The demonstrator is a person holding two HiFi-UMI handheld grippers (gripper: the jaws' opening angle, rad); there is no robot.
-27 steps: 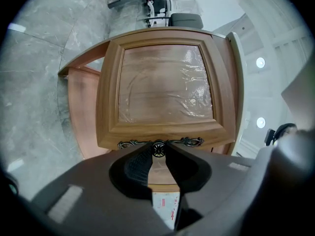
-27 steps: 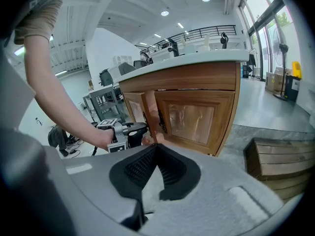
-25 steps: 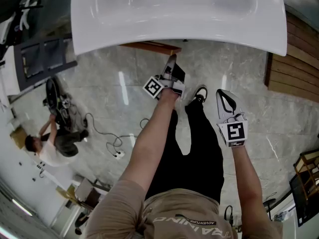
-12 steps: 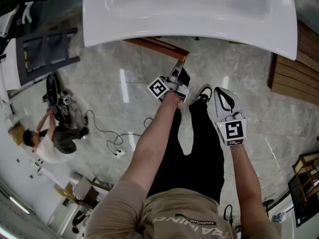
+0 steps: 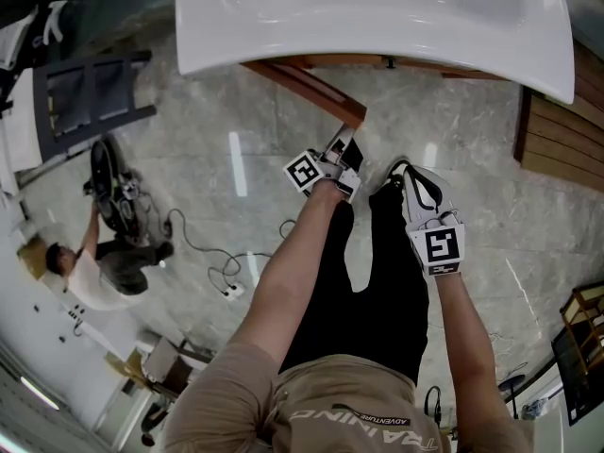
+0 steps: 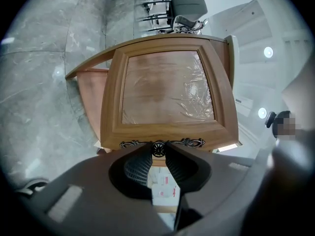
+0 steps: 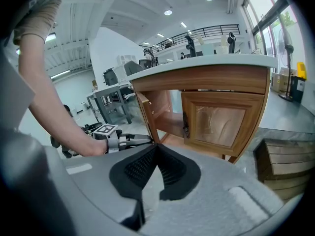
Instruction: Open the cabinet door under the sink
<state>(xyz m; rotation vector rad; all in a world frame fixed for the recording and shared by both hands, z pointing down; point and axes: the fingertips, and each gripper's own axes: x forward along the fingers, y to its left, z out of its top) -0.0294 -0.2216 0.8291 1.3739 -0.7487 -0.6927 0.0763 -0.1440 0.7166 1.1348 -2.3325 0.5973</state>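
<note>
The left hand-held gripper (image 6: 158, 151) pinches the little round knob (image 6: 158, 147) of the cabinet door (image 6: 167, 87) under the sink (image 5: 377, 17) to pull it, the door looks about half open, and the right hand-held gripper (image 7: 156, 149) hangs beside, squeezed together, holding nothing.

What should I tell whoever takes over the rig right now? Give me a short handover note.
Left gripper: shut on the dark round knob of the cabinet door.
Right gripper: jaws together, holding nothing, hanging free beside the left one.
Things: the held door is swung out from under the sink, and the cabinet's inside shows behind it. The other door is shut.
Done: the door is open, at least partway.
Left: probably pull it a little wider if full opening is wanted, then let go of the knob.
</note>
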